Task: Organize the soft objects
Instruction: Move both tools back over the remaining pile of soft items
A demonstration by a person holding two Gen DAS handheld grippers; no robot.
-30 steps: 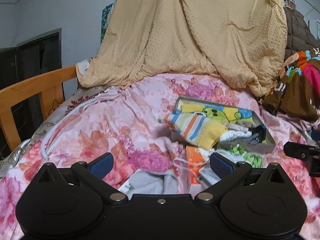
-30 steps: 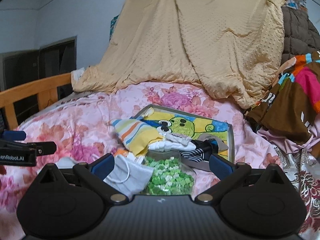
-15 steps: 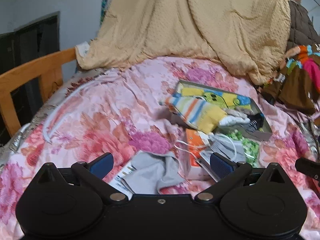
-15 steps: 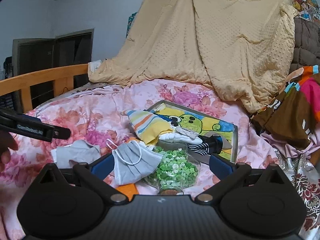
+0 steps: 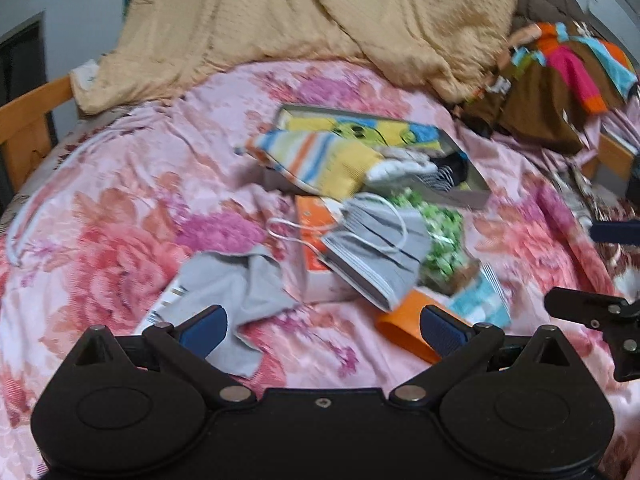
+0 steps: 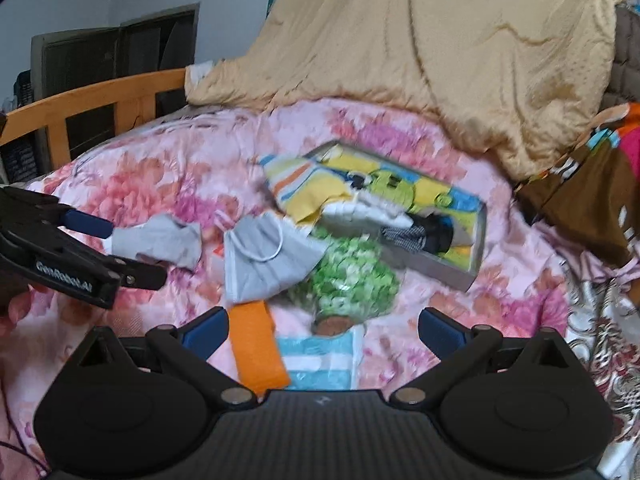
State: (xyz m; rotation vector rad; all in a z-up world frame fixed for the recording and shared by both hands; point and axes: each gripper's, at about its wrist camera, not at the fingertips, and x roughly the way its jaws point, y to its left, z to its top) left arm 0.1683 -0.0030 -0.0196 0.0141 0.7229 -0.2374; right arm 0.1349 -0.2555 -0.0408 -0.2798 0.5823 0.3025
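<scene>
On the floral bedspread lies a grey cloth [image 5: 236, 288] [image 6: 164, 240], and just above its near edge my left gripper [image 5: 320, 328] hangs open and empty. A grey face mask [image 5: 380, 248] [image 6: 264, 260] rests on an orange-and-white box [image 5: 316, 240]. Beside it are a jar of green pieces [image 5: 440, 236] [image 6: 352, 280], an orange strap [image 6: 256, 348] and a blue-striped packet [image 6: 316, 356]. A shallow cartoon-printed box [image 5: 460, 196] [image 6: 476, 248] holds a striped yellow cloth [image 5: 320, 160] [image 6: 304, 188], white socks and dark striped socks. My right gripper [image 6: 322, 332] is open above the strap and packet.
A tan quilt [image 5: 320, 20] is heaped at the back of the bed. Brown and bright clothes [image 5: 560, 80] pile at the right. A wooden bed rail [image 6: 100, 96] runs along the left. A hand holds the left gripper, low at the left edge of the right wrist view.
Both grippers have risen and tilted down toward the bed. The pile looks nearer and lower in both views; the orange strap and blue-striped packet have come into sight. Nothing was grasped.
</scene>
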